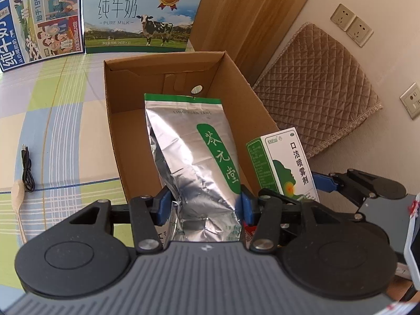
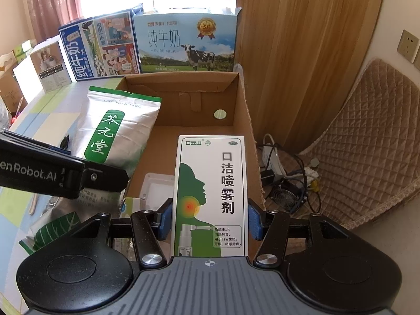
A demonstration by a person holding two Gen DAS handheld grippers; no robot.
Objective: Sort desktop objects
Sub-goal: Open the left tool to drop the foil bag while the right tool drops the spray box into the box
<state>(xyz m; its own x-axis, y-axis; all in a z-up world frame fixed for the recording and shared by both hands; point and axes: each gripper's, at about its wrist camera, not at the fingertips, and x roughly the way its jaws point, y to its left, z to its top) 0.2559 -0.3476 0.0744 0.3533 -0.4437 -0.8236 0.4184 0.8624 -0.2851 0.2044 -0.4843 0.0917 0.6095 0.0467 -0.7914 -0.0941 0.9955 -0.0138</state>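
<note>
My left gripper [image 1: 203,206] is shut on a silver foil pouch [image 1: 194,157] with a green label, held upright over the open cardboard box [image 1: 126,115]. The pouch also shows in the right wrist view [image 2: 115,131] at the box's left wall. My right gripper [image 2: 210,218] is shut on a white and green spray box [image 2: 210,189], held over the cardboard box [image 2: 246,120] near its right wall. The spray box also shows in the left wrist view [image 1: 286,165]. A white plastic tray [image 2: 155,186] lies in the box.
Two milk cartons [image 1: 141,15] [image 1: 39,23] stand behind the cardboard box on the checked tablecloth [image 1: 52,120]. A black cable [image 1: 27,169] and a wooden spoon [image 1: 18,199] lie to the left. A padded chair [image 2: 367,141] and floor cables [image 2: 288,173] are to the right.
</note>
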